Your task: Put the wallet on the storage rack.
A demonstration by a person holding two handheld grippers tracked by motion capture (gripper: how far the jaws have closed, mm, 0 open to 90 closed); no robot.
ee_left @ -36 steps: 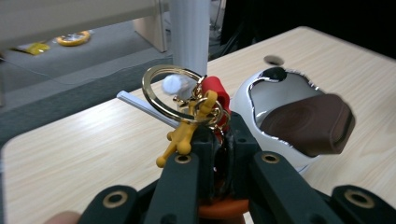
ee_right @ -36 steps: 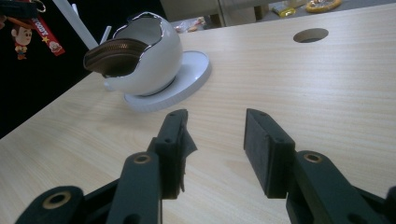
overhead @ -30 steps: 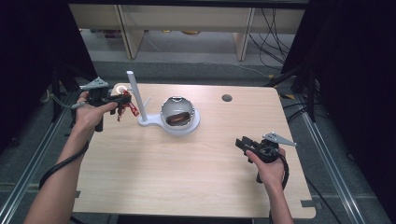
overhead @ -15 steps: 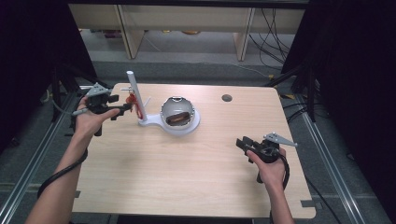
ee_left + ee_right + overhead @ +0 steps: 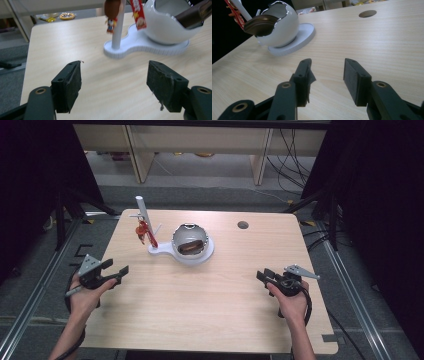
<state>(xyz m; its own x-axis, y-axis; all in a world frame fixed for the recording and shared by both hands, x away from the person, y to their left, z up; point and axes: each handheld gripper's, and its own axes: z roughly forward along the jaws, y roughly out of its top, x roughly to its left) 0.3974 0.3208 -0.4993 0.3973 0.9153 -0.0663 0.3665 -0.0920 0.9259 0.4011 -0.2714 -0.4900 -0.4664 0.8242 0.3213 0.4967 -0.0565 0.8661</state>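
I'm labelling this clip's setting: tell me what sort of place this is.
Probably a lab or data-recording workspace: a bare wooden table ringed by black curtains, loose cables on the floor behind, and a gripper in each hand.

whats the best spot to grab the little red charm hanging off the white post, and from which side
Probably the red charm's hanging body, just under its attachment on the white post. Come from the left side with the left gripper, already open and pointed at it. The egg-shaped bowl crowds the right, and the post stands behind, so jaws should close across the dangling part, clear of the post.
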